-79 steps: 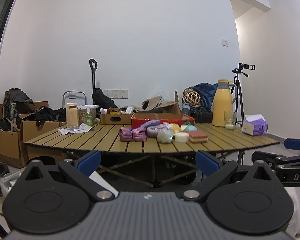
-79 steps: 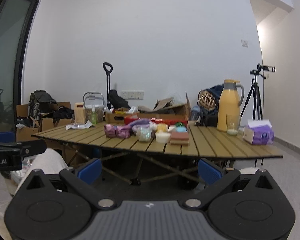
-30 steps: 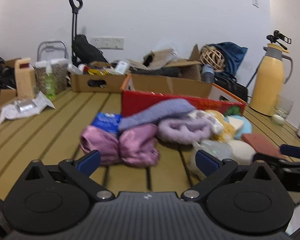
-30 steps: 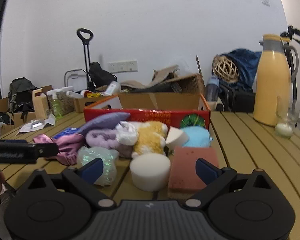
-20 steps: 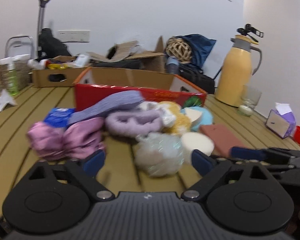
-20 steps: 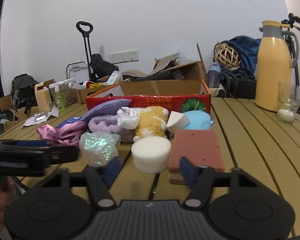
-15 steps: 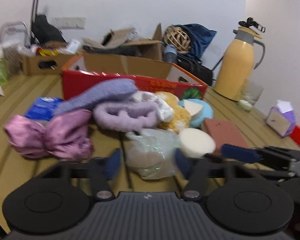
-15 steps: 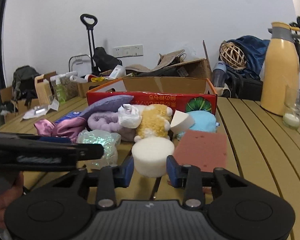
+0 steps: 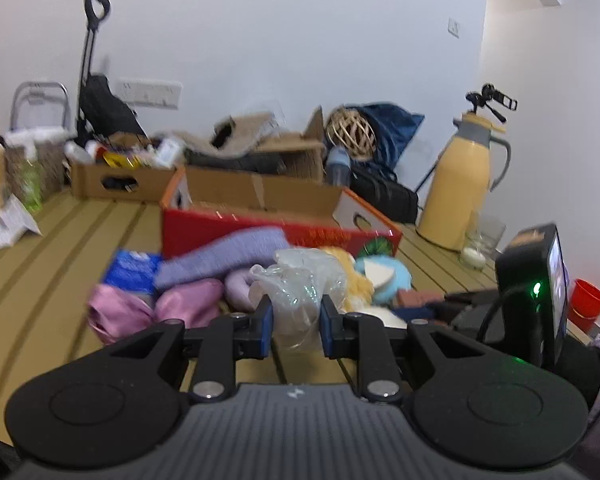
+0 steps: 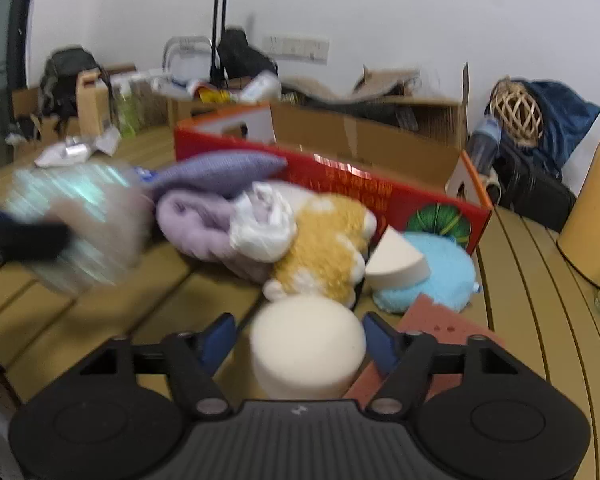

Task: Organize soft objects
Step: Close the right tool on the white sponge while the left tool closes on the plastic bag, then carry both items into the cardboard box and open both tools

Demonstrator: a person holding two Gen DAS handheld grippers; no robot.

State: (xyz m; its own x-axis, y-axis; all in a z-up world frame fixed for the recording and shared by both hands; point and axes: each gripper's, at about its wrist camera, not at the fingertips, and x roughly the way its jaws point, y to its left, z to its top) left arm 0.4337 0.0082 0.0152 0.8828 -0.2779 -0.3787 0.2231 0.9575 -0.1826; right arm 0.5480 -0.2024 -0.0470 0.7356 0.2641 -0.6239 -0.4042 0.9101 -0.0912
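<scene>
A heap of soft things lies on the slatted wooden table [image 9: 52, 256] in front of a red cardboard box [image 9: 220, 228]. My left gripper [image 9: 296, 324] is shut on an iridescent plastic pouch [image 9: 300, 284] and holds it lifted; the pouch shows blurred at the left of the right wrist view [image 10: 72, 232]. My right gripper [image 10: 300, 338] has its fingers either side of a white round sponge [image 10: 306, 344], touching or nearly so. Around it lie a yellow-white plush [image 10: 324, 248], a lilac fluffy roll [image 10: 198, 222], a purple cloth [image 10: 220, 172], a blue plush [image 10: 432, 276], a wedge sponge [image 10: 396, 262] and a reddish flat sponge [image 10: 440, 328].
A pink satin scrunchie [image 9: 152, 312] and a blue packet [image 9: 130, 268] lie at the left of the heap. A yellow thermos [image 9: 460, 196] and a glass candle [image 9: 478, 244] stand at the right. A red cup [image 9: 588, 298] sits at the far right. Cardboard boxes [image 9: 112, 178] line the back.
Both grippers came up to the table and closed in. My left gripper shut on the plastic pouch and lifted it. My right gripper's fingers narrowed around the white round sponge.
</scene>
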